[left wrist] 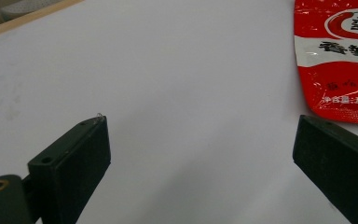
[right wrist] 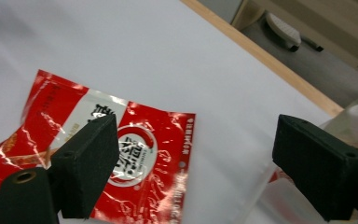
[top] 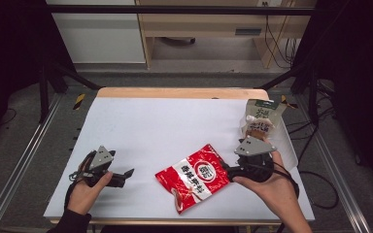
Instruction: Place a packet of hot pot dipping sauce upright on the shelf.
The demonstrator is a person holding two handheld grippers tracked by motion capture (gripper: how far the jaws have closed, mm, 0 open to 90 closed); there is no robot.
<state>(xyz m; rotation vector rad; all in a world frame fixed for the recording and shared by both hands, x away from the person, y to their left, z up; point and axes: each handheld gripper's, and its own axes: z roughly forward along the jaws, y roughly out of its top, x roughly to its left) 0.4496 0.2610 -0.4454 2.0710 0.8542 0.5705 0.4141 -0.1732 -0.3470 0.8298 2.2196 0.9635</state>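
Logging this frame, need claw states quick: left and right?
Left claw: open, holding nothing, over bare table.
Right claw: open, holding nothing, next to the red snack packet.

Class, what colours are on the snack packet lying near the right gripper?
The packet is red with a white band, seen best in the high view.

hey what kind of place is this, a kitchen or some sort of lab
Probably a lab or recording workspace, not a kitchen: a white-topped table inside a black metal frame, loose cables on the floor, snack packets as props.
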